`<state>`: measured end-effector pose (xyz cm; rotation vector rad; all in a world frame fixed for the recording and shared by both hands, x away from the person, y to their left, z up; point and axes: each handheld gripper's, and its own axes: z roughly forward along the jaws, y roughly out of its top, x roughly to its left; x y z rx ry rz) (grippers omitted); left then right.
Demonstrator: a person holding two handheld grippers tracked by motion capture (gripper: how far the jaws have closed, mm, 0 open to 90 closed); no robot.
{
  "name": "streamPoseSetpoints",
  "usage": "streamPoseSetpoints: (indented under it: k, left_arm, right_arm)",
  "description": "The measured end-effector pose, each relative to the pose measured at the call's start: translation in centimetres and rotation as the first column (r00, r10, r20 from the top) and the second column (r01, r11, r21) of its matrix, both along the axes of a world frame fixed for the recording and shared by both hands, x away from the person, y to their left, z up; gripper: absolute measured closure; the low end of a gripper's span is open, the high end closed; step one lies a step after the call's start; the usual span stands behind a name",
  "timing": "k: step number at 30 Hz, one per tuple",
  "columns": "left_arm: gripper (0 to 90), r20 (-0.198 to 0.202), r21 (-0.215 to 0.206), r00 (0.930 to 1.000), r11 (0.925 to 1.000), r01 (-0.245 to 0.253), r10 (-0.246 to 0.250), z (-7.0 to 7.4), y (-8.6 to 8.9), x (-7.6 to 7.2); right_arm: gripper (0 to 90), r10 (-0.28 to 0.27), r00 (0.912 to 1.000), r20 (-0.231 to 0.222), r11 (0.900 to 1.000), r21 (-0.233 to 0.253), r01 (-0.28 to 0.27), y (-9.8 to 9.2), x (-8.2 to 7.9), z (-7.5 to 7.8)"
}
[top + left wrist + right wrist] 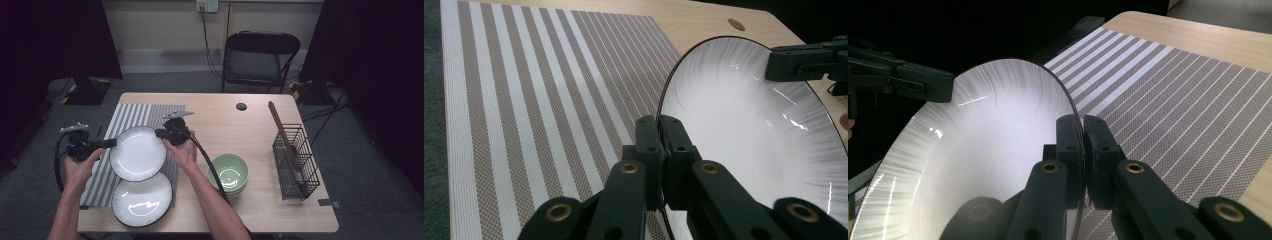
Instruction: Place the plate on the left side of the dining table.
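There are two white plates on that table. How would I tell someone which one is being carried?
Find the striped placemat on the left half of the wooden table. Two white plates sit over it; the carried plate is the farther one, pinched at opposite rim edges by the left gripper and the right gripper. The other plate lies untouched near the table's front edge.

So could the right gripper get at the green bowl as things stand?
Probably not yet: the right gripper and left gripper are both clamped on the white plate's rim. The path to the green bowl itself looks unobstructed.
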<state>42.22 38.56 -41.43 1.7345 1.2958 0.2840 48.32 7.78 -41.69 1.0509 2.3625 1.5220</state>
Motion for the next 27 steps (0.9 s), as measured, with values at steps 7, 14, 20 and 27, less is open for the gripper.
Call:
streamPoseSetpoints:
  k: [7,14,20,27]
  left_arm:
    - [88.1,-0.006,0.004,1.0,1.0,-0.002,0.002,-0.2,-0.1,1.5]
    - [87.9,-0.024,0.011,0.9994,0.9997,-0.023,0.023,-0.6,-0.3,2.7]
    - [87.6,-0.036,0.008,0.9982,0.9988,-0.048,0.048,-0.7,-0.2,3.6]
    - [86.9,-0.066,0.019,0.9948,0.9969,-0.076,0.077,-1.6,0.0,4.9]
  right_arm:
    - [87.2,-0.008,1.0,0.001,1.0,-0.021,0.008,0.2,1.2,0.0]
    - [86.7,-0.034,0.9991,-0.024,0.999,-0.029,0.033,0.2,2.5,-0.4]
    - [86.5,-0.062,0.9972,-0.042,0.998,-0.023,0.061,0.6,3.0,-0.9]
    - [86.0,-0.091,0.9937,-0.065,0.995,-0.045,0.088,1.4,4.1,-1.6]
